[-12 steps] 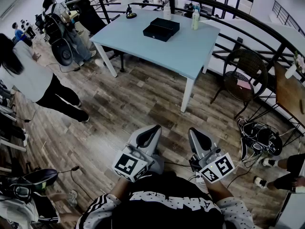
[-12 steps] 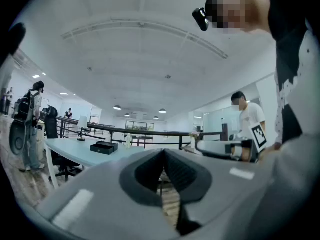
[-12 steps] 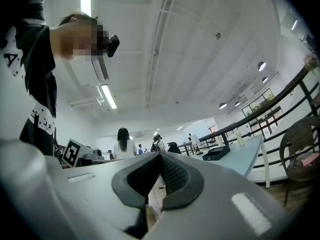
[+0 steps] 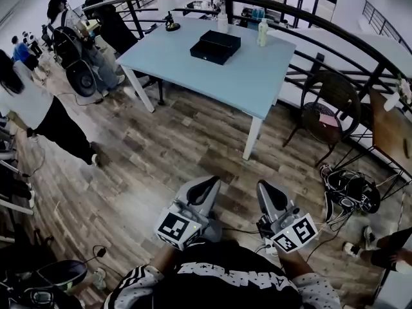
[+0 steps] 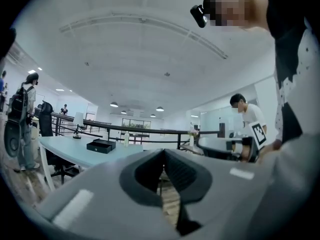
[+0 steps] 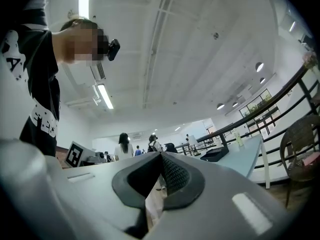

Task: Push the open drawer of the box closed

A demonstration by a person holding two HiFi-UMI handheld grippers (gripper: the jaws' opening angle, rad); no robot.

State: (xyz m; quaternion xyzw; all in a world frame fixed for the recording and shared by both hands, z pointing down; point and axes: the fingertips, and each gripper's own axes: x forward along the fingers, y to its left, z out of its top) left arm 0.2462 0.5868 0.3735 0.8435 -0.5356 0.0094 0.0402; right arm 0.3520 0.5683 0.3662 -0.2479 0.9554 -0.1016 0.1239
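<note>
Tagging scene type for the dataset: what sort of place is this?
Likely an open-plan office or lab on a mezzanine: wood-plank floor, pale blue table with a black box, curved dark railing.

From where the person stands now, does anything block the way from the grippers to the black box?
Nothing visible does: bare wooden floor separates the left gripper and right gripper from the table; the black box sits there, the bottle off to its side.

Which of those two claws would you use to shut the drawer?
Probably left: the left gripper lines up more nearly with the box; the right gripper sits further aside. Both are far off.
</note>
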